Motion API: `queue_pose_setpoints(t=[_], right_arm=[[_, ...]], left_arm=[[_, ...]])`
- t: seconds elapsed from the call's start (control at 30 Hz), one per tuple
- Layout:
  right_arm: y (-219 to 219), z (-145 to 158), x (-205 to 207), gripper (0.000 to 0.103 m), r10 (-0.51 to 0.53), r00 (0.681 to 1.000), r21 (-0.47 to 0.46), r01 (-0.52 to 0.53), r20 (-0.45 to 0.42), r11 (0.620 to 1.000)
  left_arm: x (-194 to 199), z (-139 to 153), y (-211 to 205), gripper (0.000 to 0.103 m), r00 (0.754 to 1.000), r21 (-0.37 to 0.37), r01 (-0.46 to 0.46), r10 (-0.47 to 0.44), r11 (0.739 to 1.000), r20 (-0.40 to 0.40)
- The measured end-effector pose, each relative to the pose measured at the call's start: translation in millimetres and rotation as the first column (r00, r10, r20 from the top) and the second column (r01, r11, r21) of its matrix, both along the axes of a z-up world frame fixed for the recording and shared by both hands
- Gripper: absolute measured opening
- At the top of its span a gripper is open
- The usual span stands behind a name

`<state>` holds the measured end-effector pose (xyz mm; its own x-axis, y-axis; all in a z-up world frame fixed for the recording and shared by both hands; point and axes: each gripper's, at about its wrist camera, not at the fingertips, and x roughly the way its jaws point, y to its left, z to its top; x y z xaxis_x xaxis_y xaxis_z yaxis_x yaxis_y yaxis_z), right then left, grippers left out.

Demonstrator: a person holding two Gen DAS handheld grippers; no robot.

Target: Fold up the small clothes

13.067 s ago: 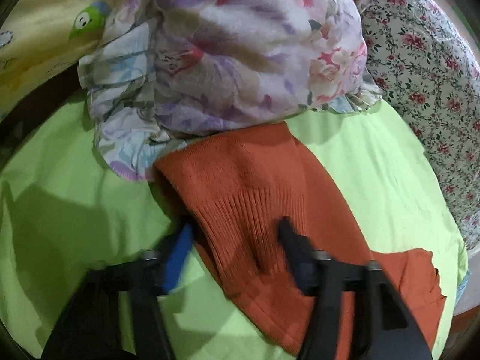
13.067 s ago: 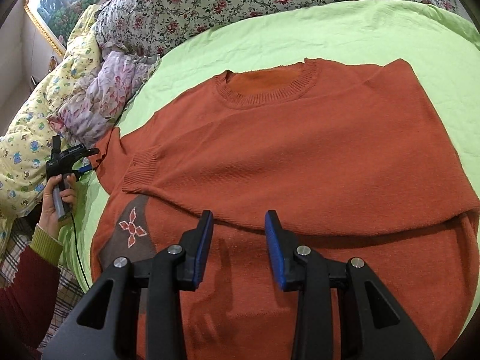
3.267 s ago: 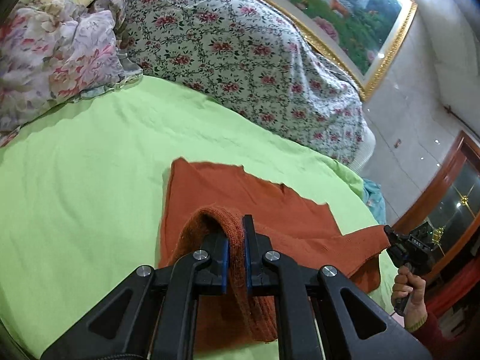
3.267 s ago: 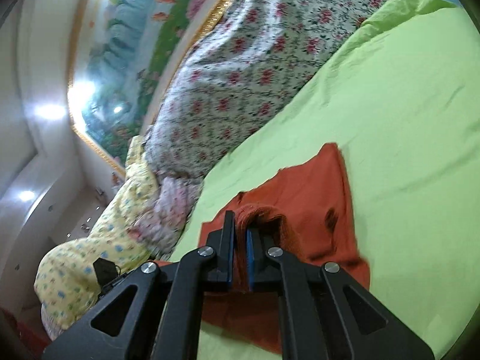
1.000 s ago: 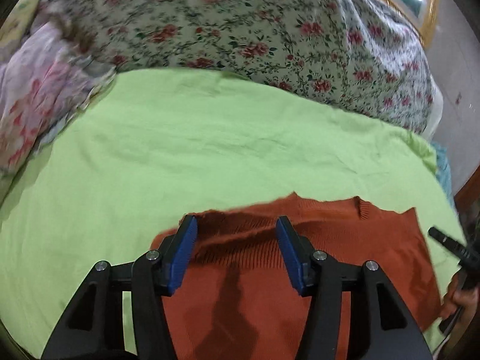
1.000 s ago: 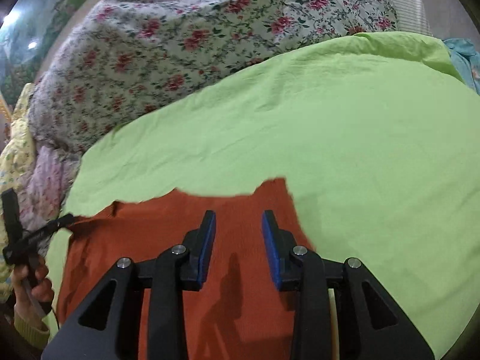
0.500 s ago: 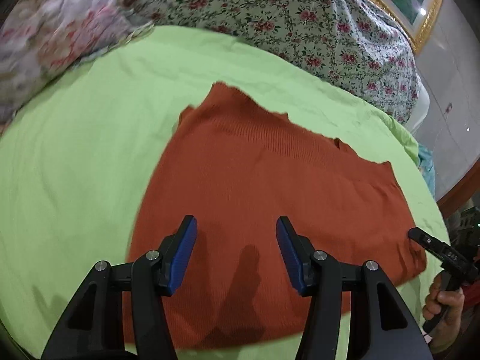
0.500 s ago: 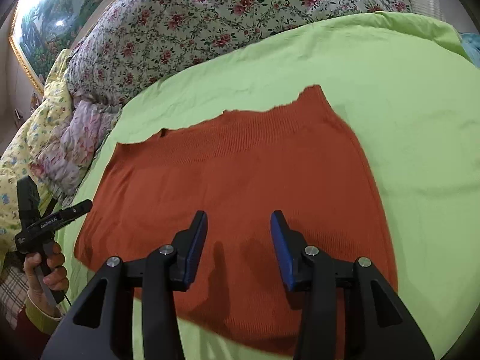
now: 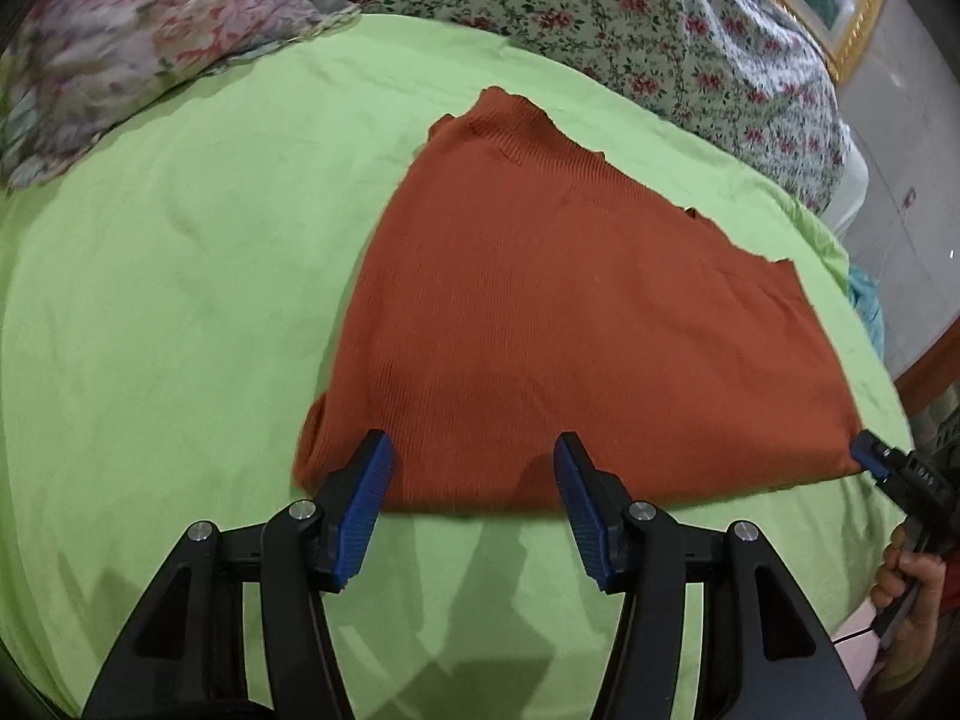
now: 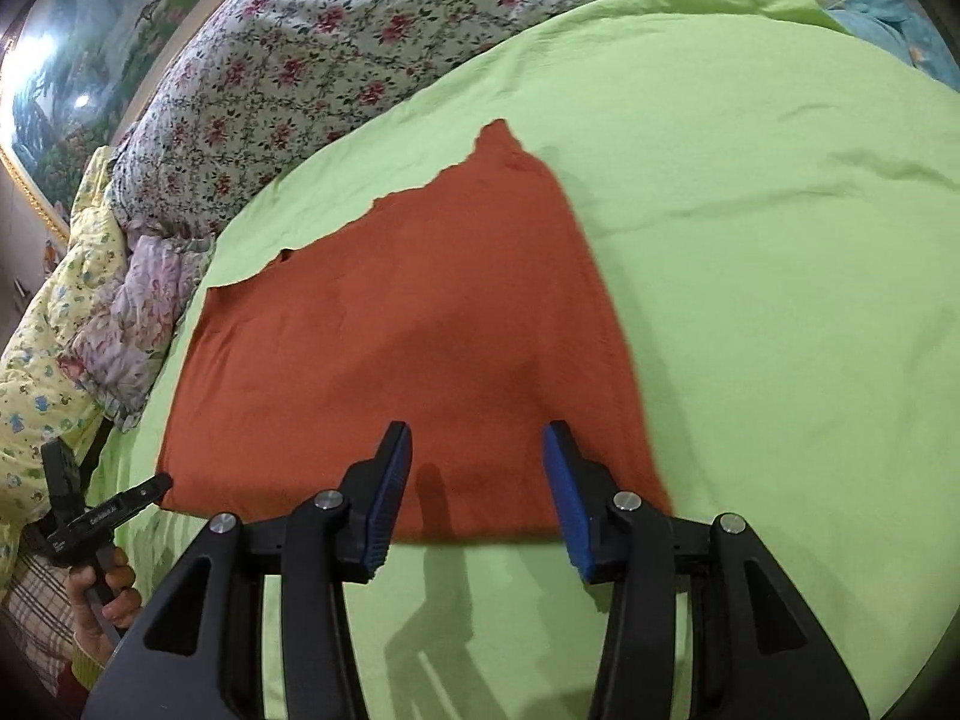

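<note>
Since the sweater (image 9: 576, 324) is soft, limp knit, folded flat on the green bed (image 9: 180, 252), I'd pinch thick edges near corners. Left tongs (image 9: 474, 501) & right tongs (image 10: 477, 495): spread, holding nothing, at near edge.

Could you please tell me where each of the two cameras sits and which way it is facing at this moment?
Left wrist: sits on the left gripper, facing the sweater's near left end; open blue fingers show, and the right gripper at far right.
Right wrist: sits on the right gripper, facing the sweater's near right end; open fingers show, and the left gripper at far left.
Shared: the sweater, green sheet, flowered quilt.
</note>
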<state>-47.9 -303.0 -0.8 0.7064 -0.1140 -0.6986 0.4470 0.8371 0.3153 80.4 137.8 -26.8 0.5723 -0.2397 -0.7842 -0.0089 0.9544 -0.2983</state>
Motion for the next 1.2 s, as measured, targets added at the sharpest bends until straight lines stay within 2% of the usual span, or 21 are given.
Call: queue_pose_setpoints(t=[0.17, 0.27, 0.37, 0.53, 0.73, 0.9, 0.97, 1.0, 1.07, 1.13, 1.2], right_arm=[[12, 13, -15, 0.048, -0.024, 0.999, -0.024, 0.025, 0.021, 0.999], [19, 20, -20, 0.05, -0.011, 0.999, -0.02, 0.012, 0.052, 1.0], [29, 24, -24, 0.051, 0.011, 0.997, -0.014, -0.01, 0.075, 1.0], [43, 24, -27, 0.053, 0.052, 0.994, 0.0, -0.052, 0.092, 0.999], [58, 15, -24, 0.053, 0.094, 0.992, 0.028, -0.097, 0.087, 0.995], [64, 11, -18, 0.053, 0.119, 0.99, 0.035, -0.122, 0.078, 0.992], [65, 11, -17, 0.053, 0.125, 0.989, 0.035, -0.128, 0.078, 0.991], [65, 12, -16, 0.053, 0.121, 0.99, 0.036, -0.124, 0.077, 0.992], [66, 14, -14, 0.053, 0.133, 0.988, 0.034, -0.136, 0.079, 0.99], [65, 15, -11, 0.053, 0.14, 0.987, 0.029, -0.143, 0.08, 0.989], [62, 14, -7, 0.053, 0.139, 0.987, 0.036, -0.143, 0.085, 0.989]], left_arm=[[-20, 3, 11, 0.063, 0.998, -0.074, -0.057, 0.056, 0.996, -0.012], [-25, -3, 17, 0.063, 0.995, -0.134, -0.092, 0.088, 0.987, -0.038], [-27, -7, 19, 0.064, 0.993, -0.161, -0.113, 0.107, 0.98, -0.044], [-25, -9, 17, 0.074, 0.991, -0.208, -0.131, 0.127, 0.969, -0.034], [4, -15, 18, 0.078, 0.981, -0.287, -0.192, 0.19, 0.939, -0.036], [30, -21, 24, 0.078, 0.965, -0.369, -0.253, 0.259, 0.894, -0.033], [38, -22, 24, 0.076, 0.961, -0.385, -0.265, 0.276, 0.884, -0.027], [40, -21, 23, 0.073, 0.96, -0.384, -0.268, 0.28, 0.884, -0.024], [45, -20, 20, 0.059, 0.961, -0.369, -0.263, 0.277, 0.891, -0.017], [50, -19, 15, 0.036, 0.966, -0.35, -0.245, 0.258, 0.904, -0.01], [52, -16, 9, 0.025, 0.971, -0.316, -0.224, 0.237, 0.922, 0.004]])
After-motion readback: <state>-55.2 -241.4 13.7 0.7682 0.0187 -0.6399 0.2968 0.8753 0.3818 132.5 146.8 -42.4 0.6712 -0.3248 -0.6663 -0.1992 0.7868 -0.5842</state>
